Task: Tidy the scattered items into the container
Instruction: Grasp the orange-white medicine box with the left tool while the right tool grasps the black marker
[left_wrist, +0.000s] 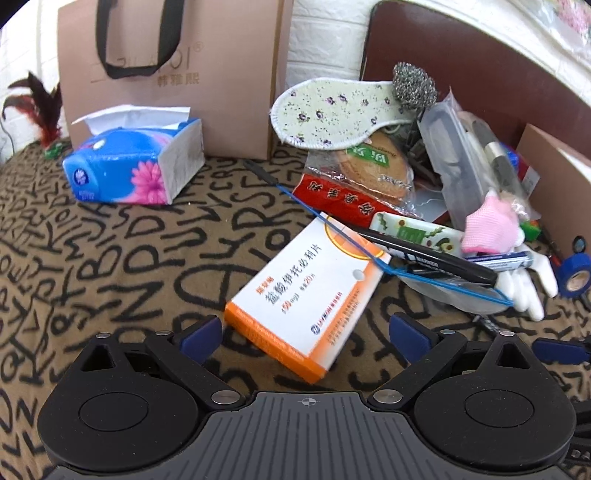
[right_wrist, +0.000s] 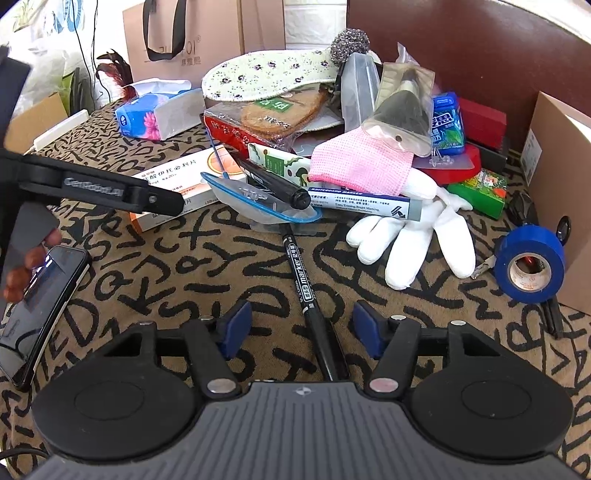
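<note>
Letter-patterned brown cloth (left_wrist: 110, 258), white brick wall (left_wrist: 325, 33), dark-red headboard (left_wrist: 461, 66).

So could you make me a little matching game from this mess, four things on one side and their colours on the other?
Things:
1. tape roll
2. medicine box
3. glove
4. marker

Colours:
A. white
B. black
C. blue
D. orange and white

Pairs: 1-C, 2-D, 3-A, 4-B
</note>
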